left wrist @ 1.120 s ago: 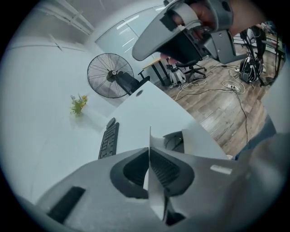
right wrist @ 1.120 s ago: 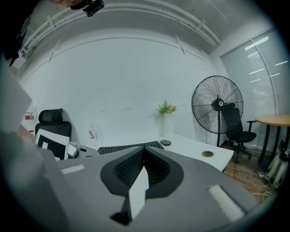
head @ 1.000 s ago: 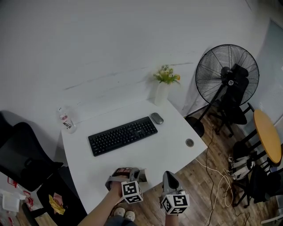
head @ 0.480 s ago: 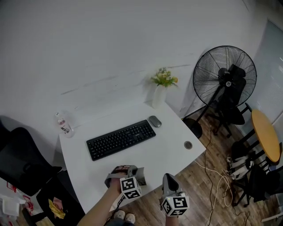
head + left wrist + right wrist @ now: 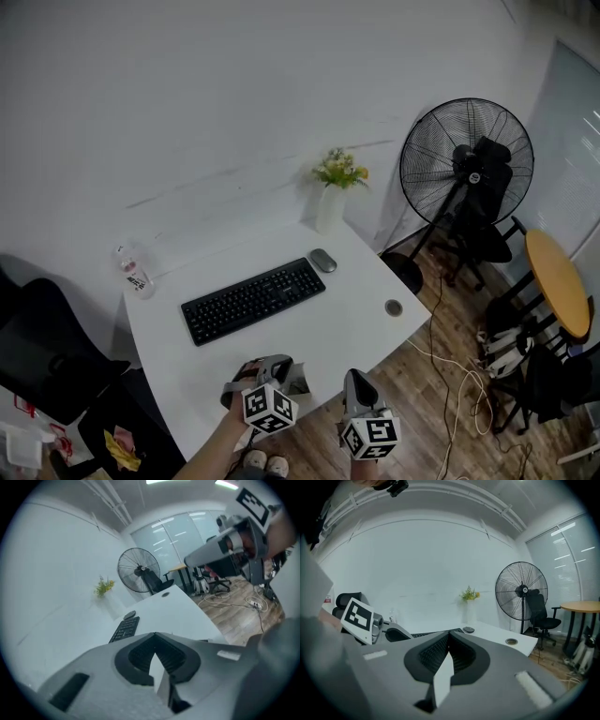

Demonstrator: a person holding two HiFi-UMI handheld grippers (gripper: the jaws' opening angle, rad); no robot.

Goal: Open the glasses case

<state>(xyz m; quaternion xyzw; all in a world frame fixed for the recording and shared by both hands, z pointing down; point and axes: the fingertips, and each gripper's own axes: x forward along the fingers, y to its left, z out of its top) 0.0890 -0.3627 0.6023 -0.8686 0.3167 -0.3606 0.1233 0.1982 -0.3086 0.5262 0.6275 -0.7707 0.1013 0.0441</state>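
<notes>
No glasses case shows clearly in any view. A small pale thing [image 5: 299, 379] lies at the white desk's [image 5: 356, 319] front edge, just right of my left gripper [image 5: 272, 362]; I cannot tell what it is. The left gripper [image 5: 154, 635] is shut with nothing between its jaws, tilted over the desk's front edge. My right gripper [image 5: 355, 377] hangs just off the front edge, to the right of the left one. Its jaws [image 5: 448, 635] meet at the tips with nothing held, pointing nearly level across the desk.
On the desk lie a black keyboard [image 5: 253, 300], a mouse [image 5: 323, 260], a vase of flowers [image 5: 330, 202], a small bottle [image 5: 131, 270] and a cable hole [image 5: 394, 307]. A standing fan [image 5: 464, 173], chairs and a round wooden table [image 5: 558, 281] stand at the right.
My left gripper has lifted a little and rolled, so its marker cube shows a different face. The right gripper has stayed where it was.
</notes>
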